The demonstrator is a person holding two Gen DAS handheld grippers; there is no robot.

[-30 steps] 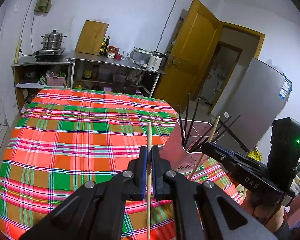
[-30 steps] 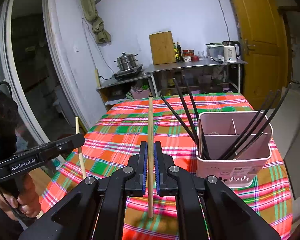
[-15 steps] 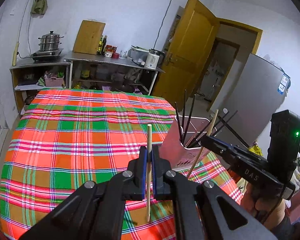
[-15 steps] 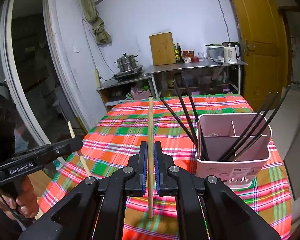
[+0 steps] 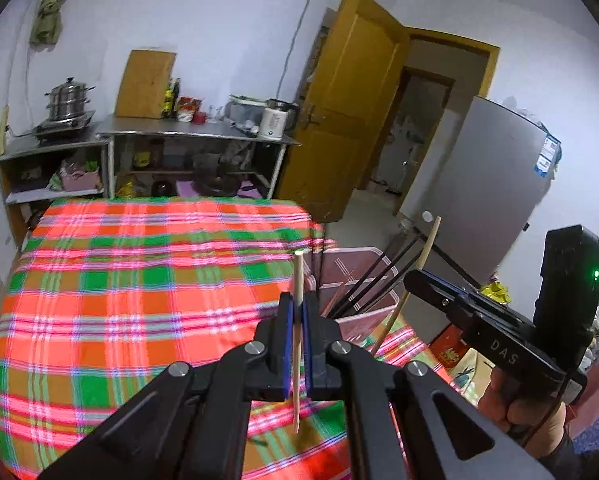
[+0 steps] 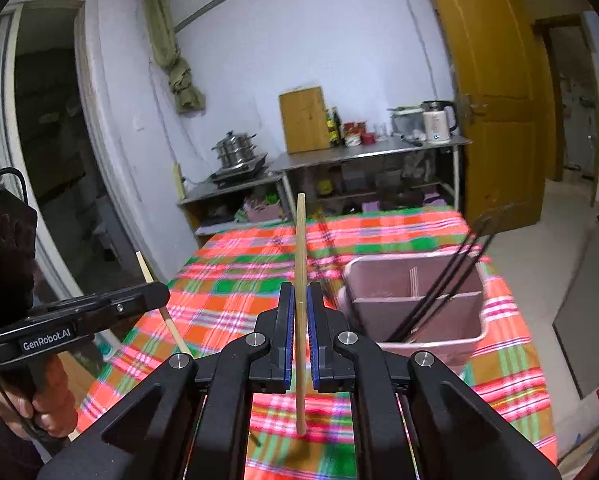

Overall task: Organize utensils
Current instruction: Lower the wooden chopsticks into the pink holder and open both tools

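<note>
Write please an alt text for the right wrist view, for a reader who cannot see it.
The right gripper is shut on a wooden chopstick that stands upright above a table with a plaid cloth. A pink utensil holder with black chopsticks stands to the right. On the left, the left gripper holds another wooden chopstick.

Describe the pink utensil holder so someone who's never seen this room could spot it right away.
Find the table with the bright plaid cloth. On its side toward the yellow door stands the holder, a pink rectangular box with inner dividers. It alone has black chopsticks leaning out of it.
</note>
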